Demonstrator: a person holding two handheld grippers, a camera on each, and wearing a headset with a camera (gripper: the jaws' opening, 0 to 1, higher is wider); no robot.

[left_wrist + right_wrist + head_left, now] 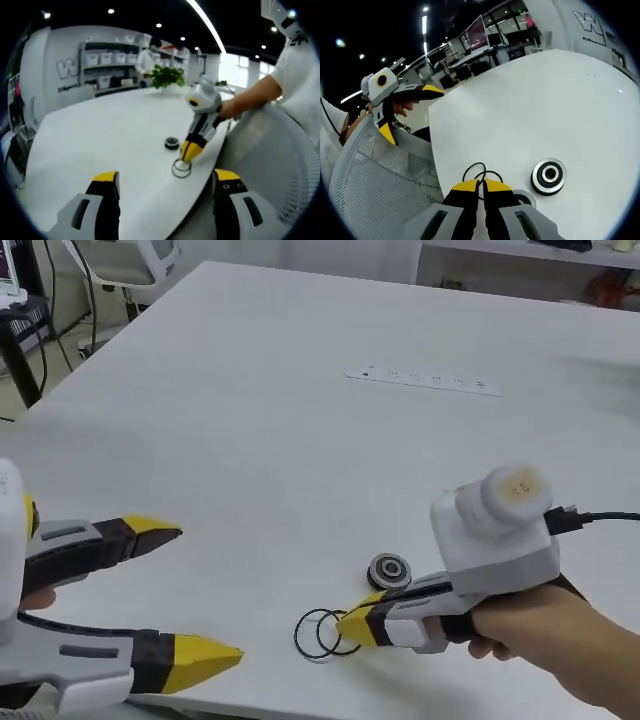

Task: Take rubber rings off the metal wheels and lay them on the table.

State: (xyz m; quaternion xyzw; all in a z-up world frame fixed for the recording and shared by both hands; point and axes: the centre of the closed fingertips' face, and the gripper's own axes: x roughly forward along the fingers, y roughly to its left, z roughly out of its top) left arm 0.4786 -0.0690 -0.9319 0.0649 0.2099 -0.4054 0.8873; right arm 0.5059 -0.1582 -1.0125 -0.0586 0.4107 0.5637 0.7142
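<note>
A: Head view?
B: Left tongs (205, 592) released, partly cut off; right tongs (345, 625) clenched on two thin black rubber rings (318, 633) at the tabletop's (300, 440) near edge, beside a metal wheel (389, 570).
A: Left gripper view?
B: Rings tiny, overlapping.
A: Right gripper view?
B: Another round metal piece (522, 196), half hidden by a jaw.

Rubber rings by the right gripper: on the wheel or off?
Off: the rubber rings lie on the table beside the metal wheel, not around it.
</note>
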